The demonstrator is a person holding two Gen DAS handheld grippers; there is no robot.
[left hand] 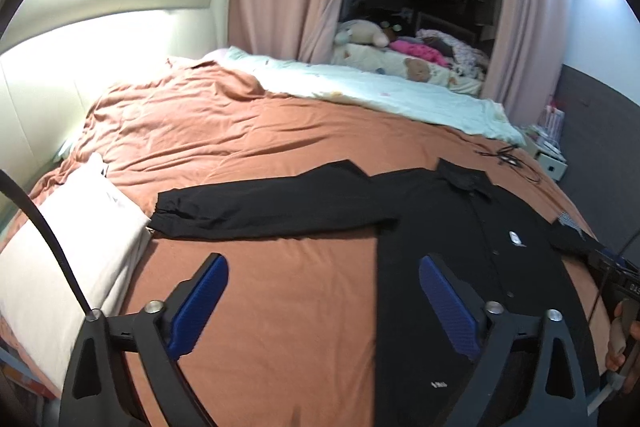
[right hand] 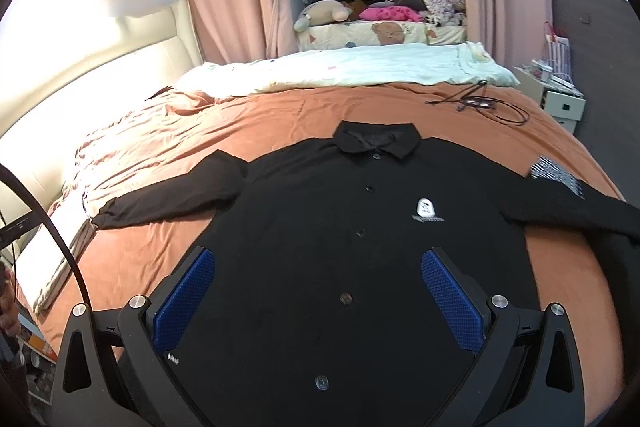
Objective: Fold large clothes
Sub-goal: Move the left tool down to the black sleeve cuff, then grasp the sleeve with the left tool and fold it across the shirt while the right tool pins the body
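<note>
1. A black long-sleeved shirt point(right hand: 360, 227) lies flat and face up on the bed, on a rust-orange sheet point(left hand: 240, 131) that is soft and creased toward the headboard. Collar points away, button placket runs down the middle, and there is a small white logo point(right hand: 426, 209) on the chest.
2. The left gripper point(left hand: 324, 299) hangs over the sheet and the shirt's edge, jaws spread wide, blue ribbed pads point(left hand: 200, 307) bare, nothing between them.
3. The right gripper point(right hand: 318, 291) is likewise released, pads apart above the shirt's front, gripping nothing.
4. The left wrist view shows one sleeve point(left hand: 260, 207) stretched straight out, its gathered cuff just beside a cream pillow point(left hand: 68, 251); a hand point(left hand: 618, 331) shows at the frame's right edge.
5. The right wrist view alone shows the full collar point(right hand: 378, 141), the other sleeve with a patterned patch point(right hand: 556, 175), and a tangle of black cable point(right hand: 480, 105) near a pale, puffy quilt point(right hand: 360, 67).
</note>
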